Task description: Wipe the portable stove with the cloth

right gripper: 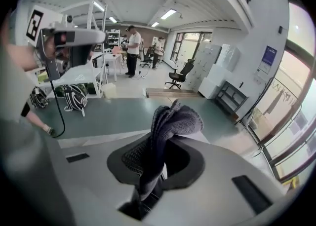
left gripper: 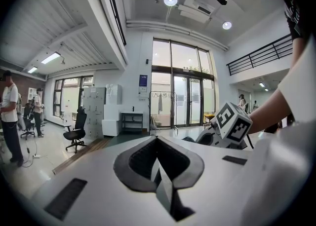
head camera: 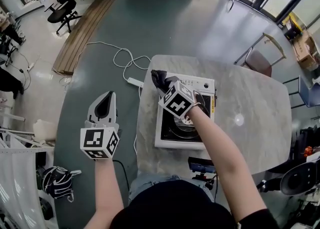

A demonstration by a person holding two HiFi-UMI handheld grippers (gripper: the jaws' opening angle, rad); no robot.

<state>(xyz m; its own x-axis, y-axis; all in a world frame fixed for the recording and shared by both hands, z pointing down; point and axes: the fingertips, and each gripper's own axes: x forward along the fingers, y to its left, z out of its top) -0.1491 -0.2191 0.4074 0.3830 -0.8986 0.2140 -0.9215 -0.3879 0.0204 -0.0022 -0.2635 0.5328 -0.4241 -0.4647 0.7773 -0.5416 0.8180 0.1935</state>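
Note:
The white portable stove (head camera: 202, 84) with a dark round burner sits on the marble table (head camera: 250, 118). My right gripper (head camera: 161, 81) hovers over the stove's upper left corner, shut on a dark grey knitted cloth (head camera: 160, 79). In the right gripper view the cloth (right gripper: 170, 126) bunches up out of the closed jaws. My left gripper (head camera: 106, 104) is held off the table's left side over the floor, shut with nothing in it; in its own view the jaws (left gripper: 158, 163) meet with no gap.
A white power strip and cable (head camera: 134, 81) lie on the floor by the table's left edge. A chair (head camera: 260, 60) stands beyond the table's far right. A black device (head camera: 200, 165) sits at the near table edge. People stand in the distance (right gripper: 132, 50).

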